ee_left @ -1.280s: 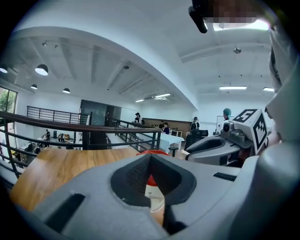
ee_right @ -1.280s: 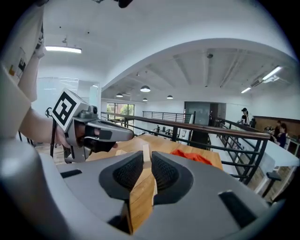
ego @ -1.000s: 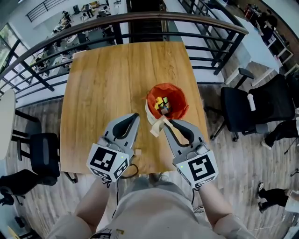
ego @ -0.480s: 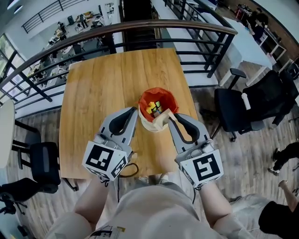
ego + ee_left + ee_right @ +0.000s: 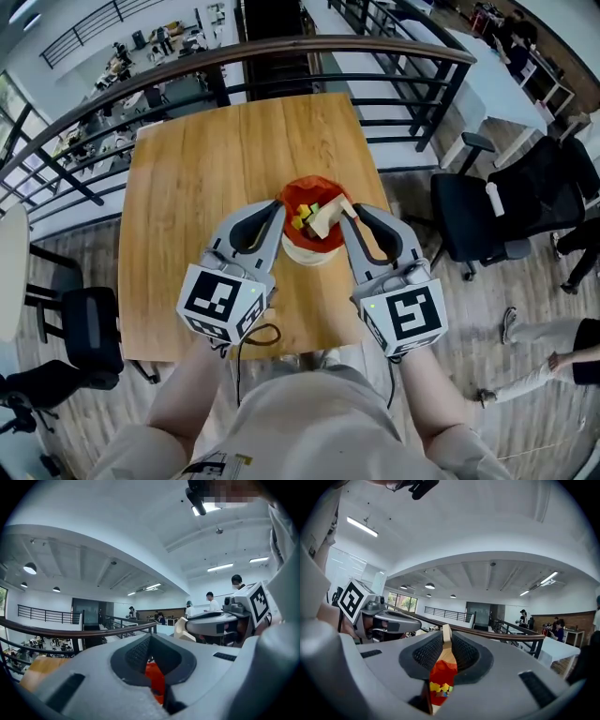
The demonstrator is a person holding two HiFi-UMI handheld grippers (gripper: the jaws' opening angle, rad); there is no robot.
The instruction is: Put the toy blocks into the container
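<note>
Toy blocks (image 5: 305, 221), small multicoloured pieces, lie loose in the red-lined cream soft-sided container (image 5: 302, 253). The left gripper (image 5: 278, 208) has its jaws together and apparently pinches the red rim, while the right gripper (image 5: 345, 212) has its jaws nearly together, clamped on the container's stiff tan flap (image 5: 323, 217). The container seems to be held over the near half of the wooden worktop (image 5: 187, 169); it looks light but floppy, so grip rim and flap on opposite sides and keep it level or the blocks may spill.
</note>
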